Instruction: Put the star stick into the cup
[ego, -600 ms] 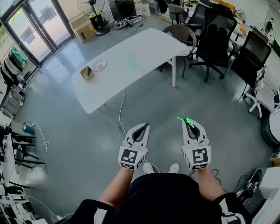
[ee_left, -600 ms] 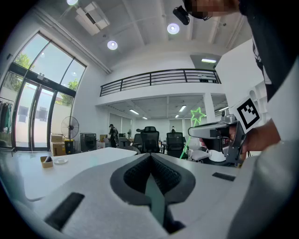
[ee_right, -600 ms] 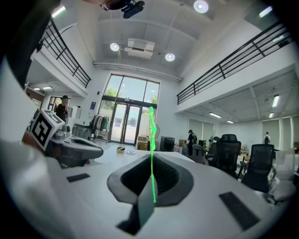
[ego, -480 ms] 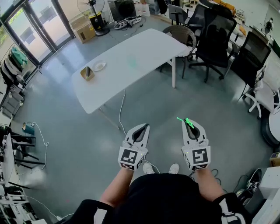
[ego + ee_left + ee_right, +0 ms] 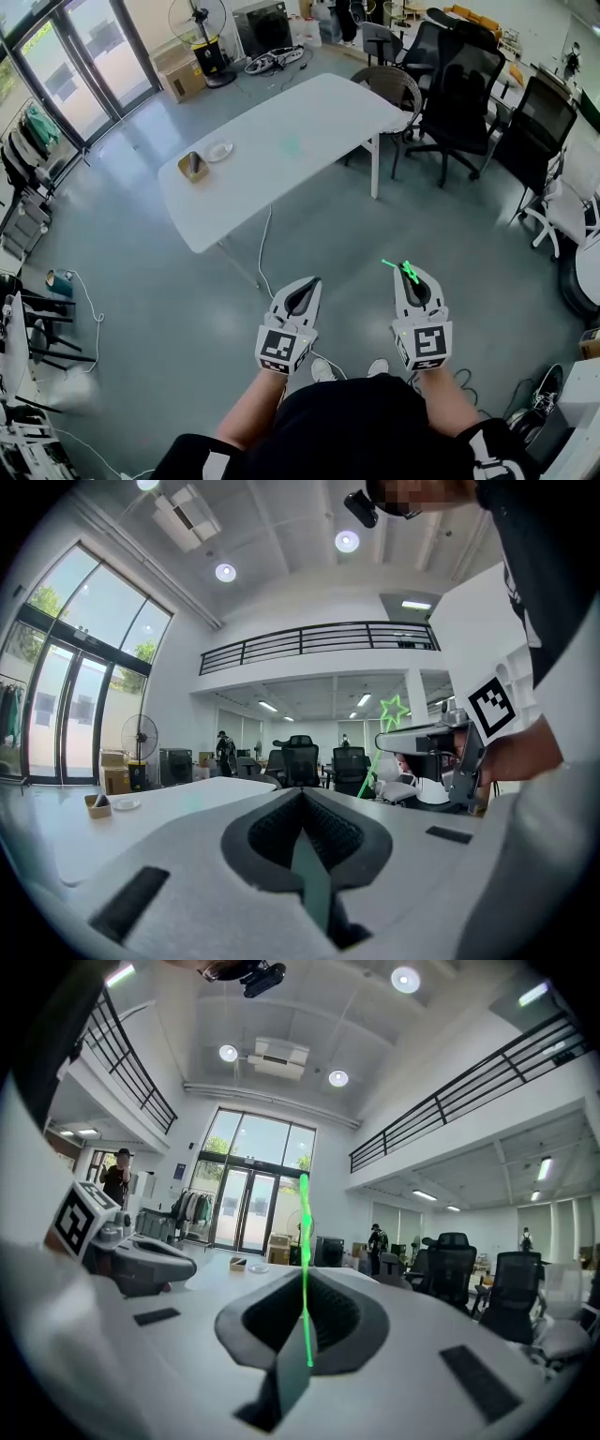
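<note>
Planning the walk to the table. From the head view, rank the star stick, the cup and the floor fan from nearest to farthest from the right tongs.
1. Star stick: clamped in the right tongs.
2. Cup: on the table's left end.
3. Floor fan: beyond the table, farthest back.

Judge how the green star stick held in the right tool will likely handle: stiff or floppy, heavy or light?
Probably light: the star stick is very thin. It looks fairly stiff, rising straight from the right tool. Gripped only near one end, it may pivot.
</note>
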`<action>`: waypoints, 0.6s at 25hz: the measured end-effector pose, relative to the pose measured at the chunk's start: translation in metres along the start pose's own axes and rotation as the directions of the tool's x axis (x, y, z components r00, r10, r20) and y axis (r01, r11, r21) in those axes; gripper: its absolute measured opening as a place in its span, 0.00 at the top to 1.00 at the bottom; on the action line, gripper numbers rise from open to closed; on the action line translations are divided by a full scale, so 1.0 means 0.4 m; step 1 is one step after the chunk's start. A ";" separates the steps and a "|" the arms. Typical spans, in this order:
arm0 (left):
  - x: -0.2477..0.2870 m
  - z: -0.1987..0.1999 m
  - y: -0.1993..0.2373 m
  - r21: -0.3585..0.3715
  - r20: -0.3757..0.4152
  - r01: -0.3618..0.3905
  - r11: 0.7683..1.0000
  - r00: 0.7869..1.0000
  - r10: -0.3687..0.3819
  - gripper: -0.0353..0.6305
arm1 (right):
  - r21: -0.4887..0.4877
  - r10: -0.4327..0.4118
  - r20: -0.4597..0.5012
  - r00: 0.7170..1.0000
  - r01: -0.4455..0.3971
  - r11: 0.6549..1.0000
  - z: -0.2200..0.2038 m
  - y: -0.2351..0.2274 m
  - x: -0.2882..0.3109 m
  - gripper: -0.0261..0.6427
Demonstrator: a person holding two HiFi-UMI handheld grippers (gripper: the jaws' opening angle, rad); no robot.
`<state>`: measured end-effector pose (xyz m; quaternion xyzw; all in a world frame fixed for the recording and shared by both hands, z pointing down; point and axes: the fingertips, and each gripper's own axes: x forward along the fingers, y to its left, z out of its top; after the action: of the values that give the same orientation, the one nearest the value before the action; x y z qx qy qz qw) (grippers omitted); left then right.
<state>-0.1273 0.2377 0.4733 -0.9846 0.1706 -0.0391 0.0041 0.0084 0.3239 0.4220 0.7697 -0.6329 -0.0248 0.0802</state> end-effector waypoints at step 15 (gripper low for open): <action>0.087 -0.028 0.132 -0.032 -0.011 -0.039 0.999 0.999 0.039 0.93 | 0.005 0.017 0.015 1.000 -0.017 1.000 0.018 -0.026 0.158 0.94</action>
<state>-0.1132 0.1765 0.4858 -0.9808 0.1904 -0.0415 -0.0119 0.0302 0.2632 0.4171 0.7643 -0.6399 -0.0283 0.0739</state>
